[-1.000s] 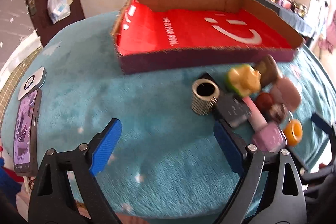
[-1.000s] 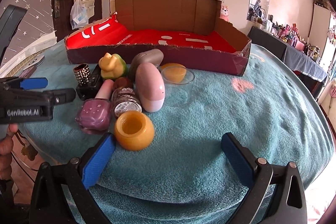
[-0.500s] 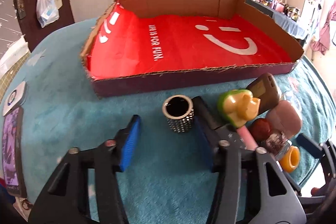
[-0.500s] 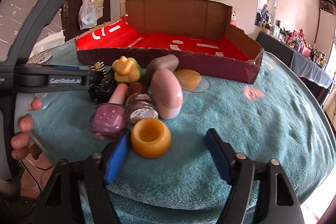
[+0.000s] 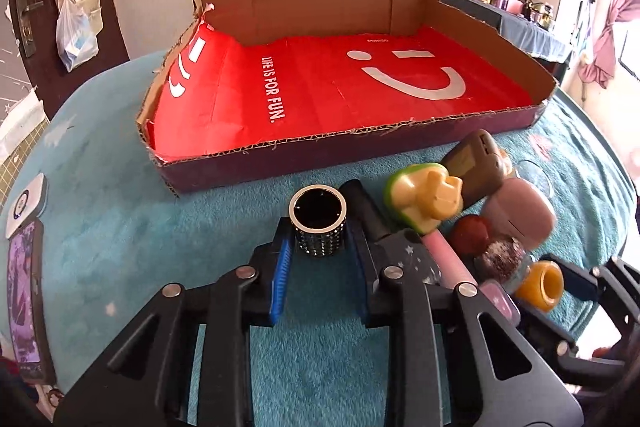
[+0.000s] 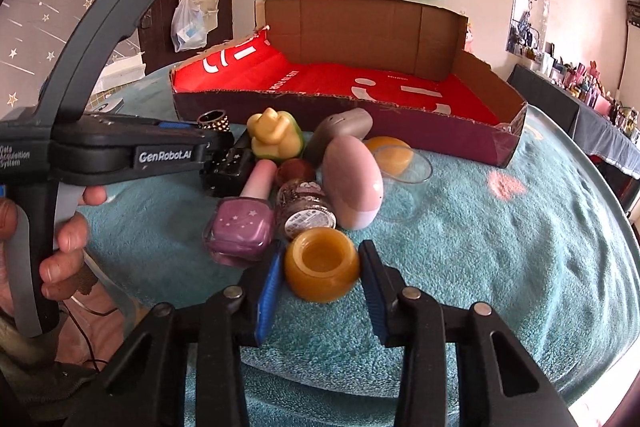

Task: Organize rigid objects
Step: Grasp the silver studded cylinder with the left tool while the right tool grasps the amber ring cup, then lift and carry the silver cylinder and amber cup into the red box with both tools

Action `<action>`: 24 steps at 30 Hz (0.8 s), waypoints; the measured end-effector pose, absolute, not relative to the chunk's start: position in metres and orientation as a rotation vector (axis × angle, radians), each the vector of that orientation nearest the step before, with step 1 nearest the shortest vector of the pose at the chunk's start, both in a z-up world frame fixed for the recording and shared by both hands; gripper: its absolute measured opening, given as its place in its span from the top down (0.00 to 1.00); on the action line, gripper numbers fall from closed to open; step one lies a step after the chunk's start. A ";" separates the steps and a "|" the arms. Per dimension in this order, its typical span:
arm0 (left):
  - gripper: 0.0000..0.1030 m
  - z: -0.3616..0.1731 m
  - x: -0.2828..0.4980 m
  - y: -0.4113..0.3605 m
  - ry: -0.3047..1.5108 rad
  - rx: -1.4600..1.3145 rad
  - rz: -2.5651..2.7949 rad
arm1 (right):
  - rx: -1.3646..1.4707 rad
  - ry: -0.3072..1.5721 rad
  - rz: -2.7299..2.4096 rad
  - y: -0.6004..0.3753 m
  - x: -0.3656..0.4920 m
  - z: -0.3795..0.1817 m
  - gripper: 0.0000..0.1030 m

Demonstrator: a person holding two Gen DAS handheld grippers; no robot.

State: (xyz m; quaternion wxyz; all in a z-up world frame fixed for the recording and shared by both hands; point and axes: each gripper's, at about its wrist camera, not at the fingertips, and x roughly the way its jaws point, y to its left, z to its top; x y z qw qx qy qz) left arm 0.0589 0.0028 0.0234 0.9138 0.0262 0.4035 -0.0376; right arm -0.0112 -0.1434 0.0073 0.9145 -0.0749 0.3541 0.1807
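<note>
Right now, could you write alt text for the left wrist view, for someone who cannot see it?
A hand-held left tool grips a small studded black cup on a teal cloth. Behind it lies an open cardboard tray with a red lining, nothing in it. To the right sits a cluster of small objects, among them a yellow-green toy and an orange ring-shaped pot.

We see our right gripper point(image 6: 320, 267) closing on the squat amber resin pot point(image 6: 321, 264), both blue pads against its sides. Just behind it stand a purple square nail-polish bottle point(image 6: 239, 229) and a pink egg-shaped case point(image 6: 352, 183).
</note>
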 end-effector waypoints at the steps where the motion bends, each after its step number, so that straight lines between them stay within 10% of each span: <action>1: 0.77 0.026 0.057 0.003 0.829 0.055 -0.079 | -0.146 0.728 0.373 -0.145 -0.011 0.009 0.61; 24: 0.77 0.098 0.056 -0.001 0.698 0.036 -0.129 | -0.029 0.596 0.429 -0.166 0.014 0.074 0.61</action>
